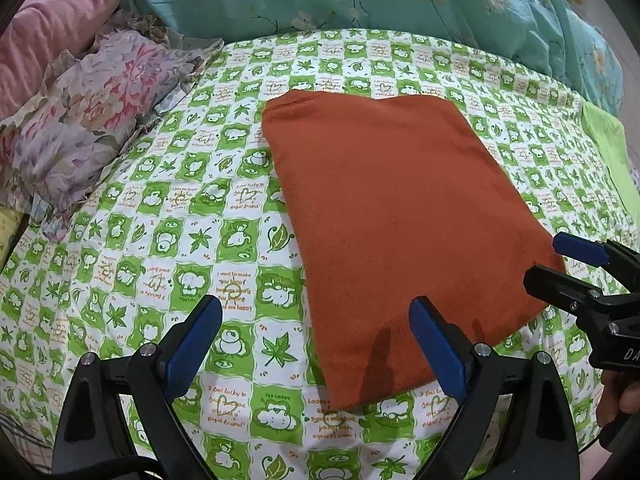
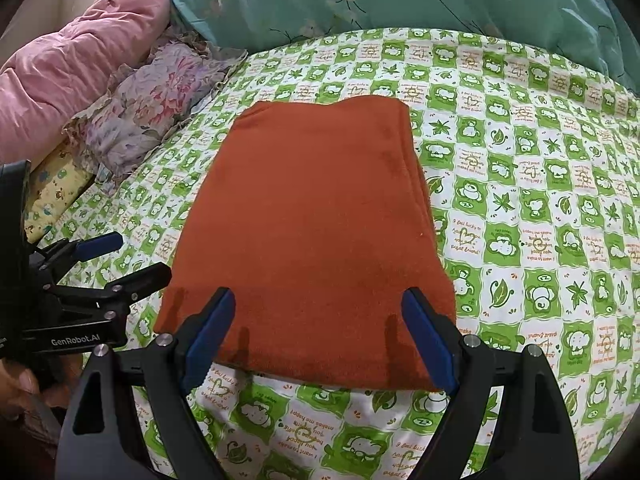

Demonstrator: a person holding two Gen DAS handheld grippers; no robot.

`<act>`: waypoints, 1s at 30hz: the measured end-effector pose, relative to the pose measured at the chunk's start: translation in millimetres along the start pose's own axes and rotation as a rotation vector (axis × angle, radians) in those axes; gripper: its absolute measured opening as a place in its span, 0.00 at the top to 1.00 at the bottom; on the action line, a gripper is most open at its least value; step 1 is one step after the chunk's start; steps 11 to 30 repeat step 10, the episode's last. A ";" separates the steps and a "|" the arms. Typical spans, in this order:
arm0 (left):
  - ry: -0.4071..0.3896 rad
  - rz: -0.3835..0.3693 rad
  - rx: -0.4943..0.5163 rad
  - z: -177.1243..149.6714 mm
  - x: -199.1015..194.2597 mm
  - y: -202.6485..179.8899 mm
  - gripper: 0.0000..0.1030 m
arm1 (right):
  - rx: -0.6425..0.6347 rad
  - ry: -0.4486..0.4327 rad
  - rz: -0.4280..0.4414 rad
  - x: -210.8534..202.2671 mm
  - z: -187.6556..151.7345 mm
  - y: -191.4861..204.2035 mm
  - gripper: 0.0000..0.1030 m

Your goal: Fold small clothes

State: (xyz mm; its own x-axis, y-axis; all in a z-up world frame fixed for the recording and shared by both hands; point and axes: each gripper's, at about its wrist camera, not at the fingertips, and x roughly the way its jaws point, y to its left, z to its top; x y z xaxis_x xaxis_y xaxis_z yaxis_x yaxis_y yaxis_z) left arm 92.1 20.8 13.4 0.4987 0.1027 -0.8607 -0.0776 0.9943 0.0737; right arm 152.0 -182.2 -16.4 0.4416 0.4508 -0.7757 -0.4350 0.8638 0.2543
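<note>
Black tongs (image 2: 318, 336), blue pads (image 2: 210, 336), silver screws

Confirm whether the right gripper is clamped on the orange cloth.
No. The right gripper stands open, its blue pads spread wide above the near edge of the orange cloth, pinching nothing.

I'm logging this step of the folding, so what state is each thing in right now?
orange garment: folded into a flat rectangle, lying on the bed sheet.
left claw: open, empty, over the garment's near left corner.
right claw: open, empty, over the garment's near edge.
</note>
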 end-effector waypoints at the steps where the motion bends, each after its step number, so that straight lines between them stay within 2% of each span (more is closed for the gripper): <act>1: -0.001 -0.001 -0.001 -0.8 -0.9 -0.3 0.08 | 0.000 -0.002 0.000 -0.7 -0.5 1.3 0.17; 30: -0.008 -0.002 -0.013 -4.3 -5.2 1.4 0.08 | -0.016 -0.005 -0.010 0.5 1.3 6.9 0.17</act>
